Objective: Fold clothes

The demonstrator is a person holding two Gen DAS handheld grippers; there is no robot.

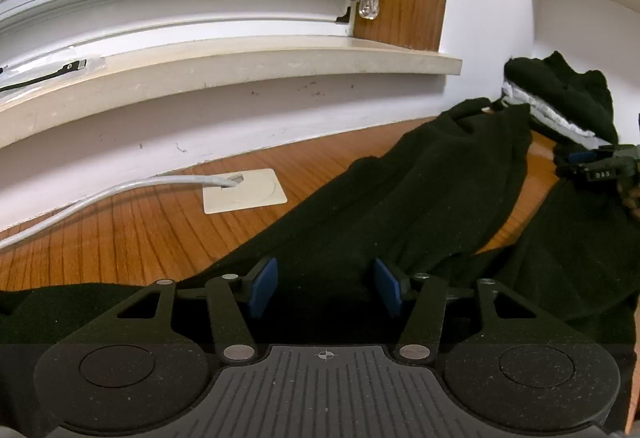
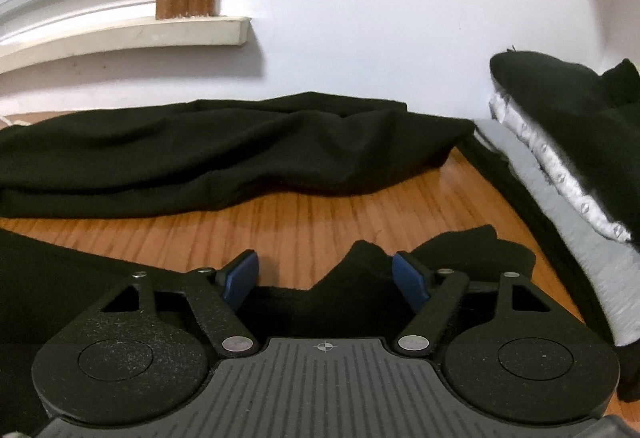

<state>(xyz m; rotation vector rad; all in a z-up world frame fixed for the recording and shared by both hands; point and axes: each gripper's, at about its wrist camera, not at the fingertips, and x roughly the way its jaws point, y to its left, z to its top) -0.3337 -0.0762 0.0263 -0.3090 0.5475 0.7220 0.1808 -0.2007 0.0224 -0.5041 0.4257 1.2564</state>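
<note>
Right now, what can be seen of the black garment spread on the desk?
The black garment is a soft, matte knit fabric, unfolded and rumpled, lying across the wooden desk below the windowsill. One long bunched section runs towards the wall; another part lies under both grippers. In the right wrist view a peaked edge rises between the open fingers.

The black garment point(image 1: 420, 198) runs off the frame's lower left edge, hem unseen.
</note>
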